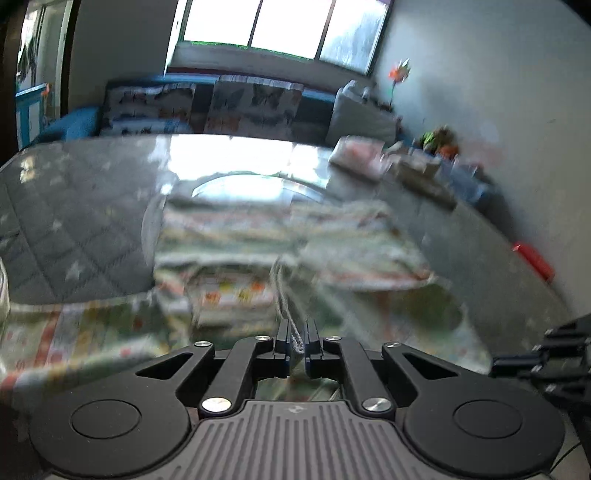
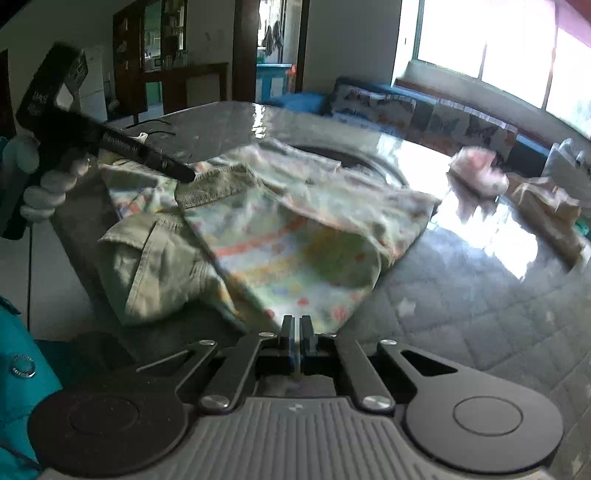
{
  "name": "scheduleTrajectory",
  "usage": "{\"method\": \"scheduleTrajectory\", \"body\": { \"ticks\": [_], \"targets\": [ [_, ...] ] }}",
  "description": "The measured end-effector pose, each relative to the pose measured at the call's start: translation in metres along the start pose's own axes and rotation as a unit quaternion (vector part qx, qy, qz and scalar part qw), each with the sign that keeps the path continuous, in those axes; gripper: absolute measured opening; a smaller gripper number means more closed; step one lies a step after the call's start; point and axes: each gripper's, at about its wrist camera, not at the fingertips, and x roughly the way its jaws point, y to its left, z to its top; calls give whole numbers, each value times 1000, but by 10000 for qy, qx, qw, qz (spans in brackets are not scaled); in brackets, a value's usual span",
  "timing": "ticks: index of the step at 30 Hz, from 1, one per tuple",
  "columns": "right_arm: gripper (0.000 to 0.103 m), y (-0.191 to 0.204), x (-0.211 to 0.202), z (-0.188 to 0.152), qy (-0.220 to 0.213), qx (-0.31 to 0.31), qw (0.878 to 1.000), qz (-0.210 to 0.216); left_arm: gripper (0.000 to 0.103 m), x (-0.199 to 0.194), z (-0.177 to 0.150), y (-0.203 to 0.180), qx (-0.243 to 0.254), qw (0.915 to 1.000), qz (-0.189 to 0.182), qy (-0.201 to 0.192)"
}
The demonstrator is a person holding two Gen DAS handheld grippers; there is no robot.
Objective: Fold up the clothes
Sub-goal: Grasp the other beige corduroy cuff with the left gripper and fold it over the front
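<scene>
Your left tool (image 1: 296, 341) pinches the garment's (image 2: 295, 236) ribbed edge; your right tool (image 2: 296, 332) clamps its soft printed hem. The crumpled cloth lies on the glossy quilted counter (image 2: 461, 295).

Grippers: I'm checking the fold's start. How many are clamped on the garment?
2. The left gripper pinches the ribbed hem of the patterned garment; the right gripper pinches its near edge.

— Where does the garment (image 2: 295, 236) lie?
— On the table (image 2: 461, 295), spread near its front edge, before both grippers.
— And behind it?
— A sofa (image 1: 229, 107) beyond the table's far edge, under the window (image 1: 280, 26); folded cloths (image 2: 480, 173) sit far right.
</scene>
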Motion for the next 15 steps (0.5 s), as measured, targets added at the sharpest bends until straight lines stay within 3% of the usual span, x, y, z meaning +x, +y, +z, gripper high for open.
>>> {"method": "scheduleTrajectory", "body": {
  "ticks": [9,15],
  "targets": [
    [5,-40,24,30,-577,710,9945,-517,11,0,5,-23,277,9991,-253,-203],
    [5,-44,67,38,-388,812,9945,-532,13,22,-4,-31,462,9978,-454,162]
  ]
}}
